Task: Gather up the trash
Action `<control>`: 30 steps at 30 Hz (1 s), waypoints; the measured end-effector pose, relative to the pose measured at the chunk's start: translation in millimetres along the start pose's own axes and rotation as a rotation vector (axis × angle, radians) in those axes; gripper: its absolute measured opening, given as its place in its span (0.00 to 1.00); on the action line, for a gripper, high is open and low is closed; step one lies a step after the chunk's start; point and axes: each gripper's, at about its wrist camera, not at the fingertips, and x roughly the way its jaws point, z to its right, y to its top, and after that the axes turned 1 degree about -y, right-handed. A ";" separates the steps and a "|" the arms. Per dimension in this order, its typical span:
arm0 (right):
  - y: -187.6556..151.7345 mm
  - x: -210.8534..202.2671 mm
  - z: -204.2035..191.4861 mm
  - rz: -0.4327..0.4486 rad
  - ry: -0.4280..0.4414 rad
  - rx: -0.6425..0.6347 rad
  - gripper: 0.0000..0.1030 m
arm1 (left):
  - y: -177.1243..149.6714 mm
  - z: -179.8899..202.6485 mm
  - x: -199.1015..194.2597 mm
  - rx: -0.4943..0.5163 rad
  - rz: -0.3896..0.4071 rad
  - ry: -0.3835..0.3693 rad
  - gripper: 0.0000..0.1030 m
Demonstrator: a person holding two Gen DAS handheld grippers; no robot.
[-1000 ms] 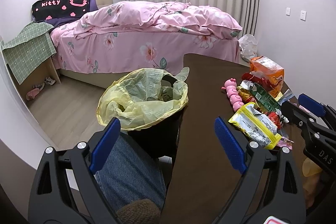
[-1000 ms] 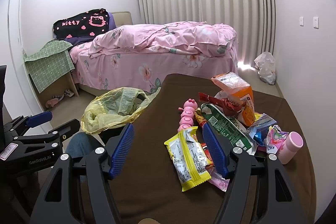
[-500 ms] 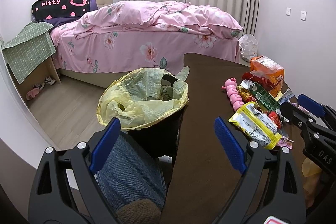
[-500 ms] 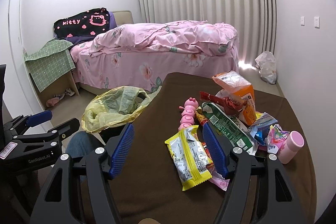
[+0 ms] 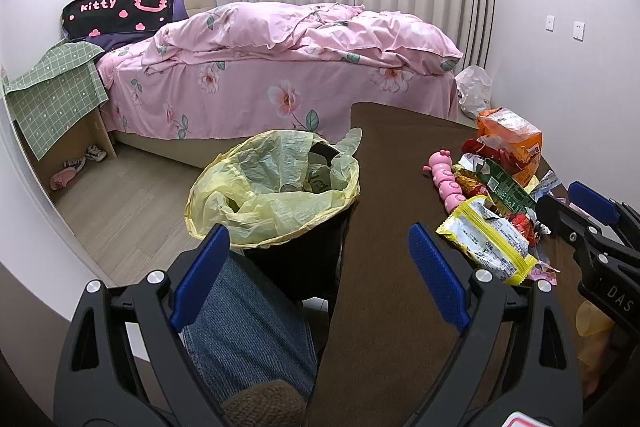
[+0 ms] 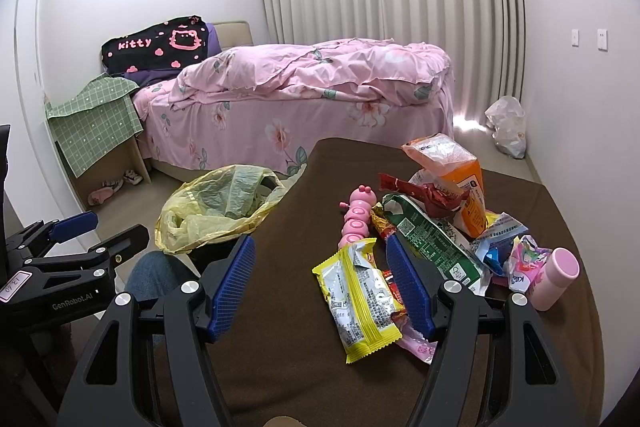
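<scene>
A pile of wrappers lies on the brown table: a yellow packet nearest me, a green packet, a red wrapper and an orange bag. The bin with a yellow liner stands off the table's left edge. My left gripper is open, hanging over the table edge and a jeans-clad knee. My right gripper is open above the table, just left of the yellow packet.
A pink caterpillar toy and a pink bottle lie among the wrappers. Beyond the table are a pink bed, a green-covered side stand and a white bag on the floor.
The right gripper has crept slightly forward toward the wrappers. The left gripper holds still.
</scene>
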 end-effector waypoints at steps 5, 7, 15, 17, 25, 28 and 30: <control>0.3 0.0 0.2 -0.001 0.001 0.001 0.63 | -0.2 -1.2 -0.3 -0.001 0.004 0.001 0.84; 0.3 -0.2 0.1 -0.001 -0.001 0.001 0.63 | 0.6 -1.2 -0.6 -0.002 0.004 0.000 0.84; -0.1 0.0 2.2 0.001 0.000 0.003 0.63 | 2.3 0.4 -1.1 -0.001 0.006 0.002 0.84; 0.1 -0.1 2.1 0.001 0.000 0.002 0.63 | 4.2 2.4 -1.7 0.000 0.007 0.003 0.84; 1.3 -1.6 5.1 0.004 -0.002 0.007 0.63 | 5.1 3.7 -1.1 0.001 0.009 0.004 0.84; 3.5 -4.7 10.0 0.010 -0.012 0.007 0.63 | 8.4 7.3 -0.4 0.004 0.012 0.011 0.84; 4.7 -6.5 13.9 0.022 -0.042 0.000 0.62 | 10.1 10.9 0.4 0.009 0.029 0.016 0.84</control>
